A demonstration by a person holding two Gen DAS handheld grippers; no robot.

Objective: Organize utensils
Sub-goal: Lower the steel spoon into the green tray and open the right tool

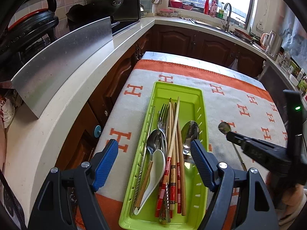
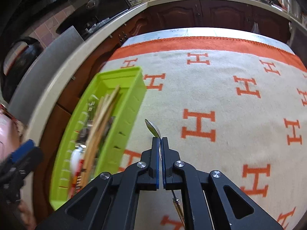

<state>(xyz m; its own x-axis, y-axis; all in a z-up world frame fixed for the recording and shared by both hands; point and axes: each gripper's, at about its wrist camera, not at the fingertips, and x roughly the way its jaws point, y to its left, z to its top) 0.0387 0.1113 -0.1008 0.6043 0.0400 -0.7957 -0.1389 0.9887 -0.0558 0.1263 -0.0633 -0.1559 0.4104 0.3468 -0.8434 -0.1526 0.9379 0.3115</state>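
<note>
The right claw (image 2: 159,140) is clamped on a spoon (image 2: 153,128), just right of the tray (image 2: 134,103); its long axis runs alongside the tray's. The left claw (image 1: 154,153) hangs wide open over the tray.

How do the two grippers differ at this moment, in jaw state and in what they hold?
The left gripper stands open over the green tray, its blue pads apart with nothing pressed between them; the right gripper is shut on a metal spoon. The left hovers above the utensils in the tray; the right is beside the tray, over the blanket. Both point downward.
</note>
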